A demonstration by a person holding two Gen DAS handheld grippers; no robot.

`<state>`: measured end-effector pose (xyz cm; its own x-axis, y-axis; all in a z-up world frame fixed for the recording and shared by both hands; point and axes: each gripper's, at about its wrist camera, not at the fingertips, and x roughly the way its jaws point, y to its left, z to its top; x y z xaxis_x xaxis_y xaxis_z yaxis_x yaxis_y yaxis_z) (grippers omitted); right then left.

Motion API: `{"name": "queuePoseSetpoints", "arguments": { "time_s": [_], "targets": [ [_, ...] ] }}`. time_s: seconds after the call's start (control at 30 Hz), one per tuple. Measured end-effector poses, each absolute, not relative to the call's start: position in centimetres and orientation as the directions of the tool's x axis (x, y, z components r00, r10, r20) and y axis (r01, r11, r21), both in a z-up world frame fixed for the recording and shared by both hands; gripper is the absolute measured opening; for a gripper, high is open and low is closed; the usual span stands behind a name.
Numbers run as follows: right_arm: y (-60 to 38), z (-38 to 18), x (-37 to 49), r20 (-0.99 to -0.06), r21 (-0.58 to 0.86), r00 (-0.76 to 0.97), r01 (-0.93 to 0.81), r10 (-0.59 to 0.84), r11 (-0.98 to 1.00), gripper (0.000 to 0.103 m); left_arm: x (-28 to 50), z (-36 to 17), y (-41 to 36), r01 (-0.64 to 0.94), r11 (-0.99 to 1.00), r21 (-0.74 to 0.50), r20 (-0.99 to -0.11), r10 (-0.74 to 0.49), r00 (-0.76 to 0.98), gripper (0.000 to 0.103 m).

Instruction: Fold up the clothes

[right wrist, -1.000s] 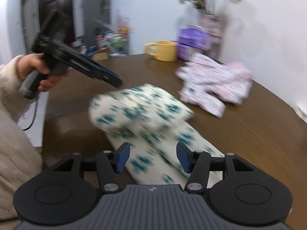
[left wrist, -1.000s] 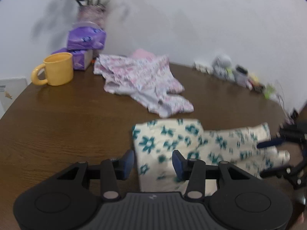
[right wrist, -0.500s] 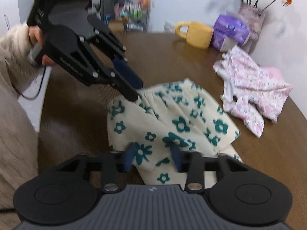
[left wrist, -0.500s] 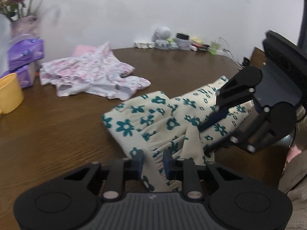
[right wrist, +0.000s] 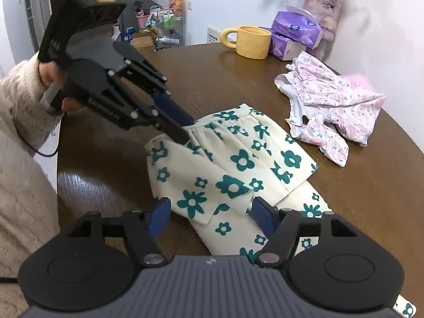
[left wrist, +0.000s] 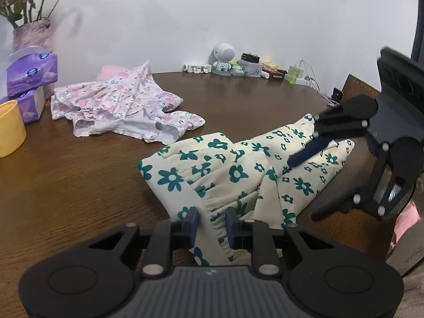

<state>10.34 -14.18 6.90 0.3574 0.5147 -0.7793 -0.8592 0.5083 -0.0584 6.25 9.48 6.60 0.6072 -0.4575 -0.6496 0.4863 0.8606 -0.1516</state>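
A cream garment with teal flowers (left wrist: 238, 169) (right wrist: 238, 159) lies folded on the round brown table (left wrist: 79, 185). My left gripper (left wrist: 211, 224) is shut on its gathered elastic waistband at the near edge; the right wrist view shows this gripper (right wrist: 185, 128) at the cloth's far left end. My right gripper (right wrist: 210, 216) has its jaws opening wide. A folded corner of the garment lies between its blue pads (right wrist: 159, 216), and they do not press on it. In the left wrist view the right gripper (left wrist: 304, 185) hovers over the garment's right end.
A crumpled pink floral garment (left wrist: 124, 111) (right wrist: 331, 111) lies further back. A yellow mug (right wrist: 251, 41), purple tissue packs (right wrist: 294, 34) and a flower vase (right wrist: 323, 8) stand by the wall. Small items (left wrist: 238, 66) line the table's far edge. A cream sleeve (right wrist: 21, 111) is at the left.
The left gripper closed on the waistband and its view swung right. The right gripper pinched the cloth half a second ago and has since spread its fingers wide.
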Motion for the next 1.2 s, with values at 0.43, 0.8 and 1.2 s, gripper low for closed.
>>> {"name": "queuePoseSetpoints", "arguments": {
  "time_s": [0.43,0.8,1.2],
  "targets": [
    [-14.3,5.7,12.1,-0.783,0.125,0.282,-0.801,0.554,0.585,0.004,6.1,6.7,9.9,0.476,0.864,-0.162,-0.627,-0.463,0.627,0.021],
    [-15.1,4.6,11.4,-0.83,-0.023,0.389,-0.74,0.4,0.672,0.004,4.2,7.5,10.6,0.532,0.837,-0.123,-0.576,-0.497,0.649,0.021],
    [-14.1,5.1,10.6,-0.839,-0.073,0.413,-0.73,0.354,0.679,0.014,5.0,6.1,8.6,0.632,0.775,-0.033,-0.627,-0.508,0.59,0.015]
  ]
}}
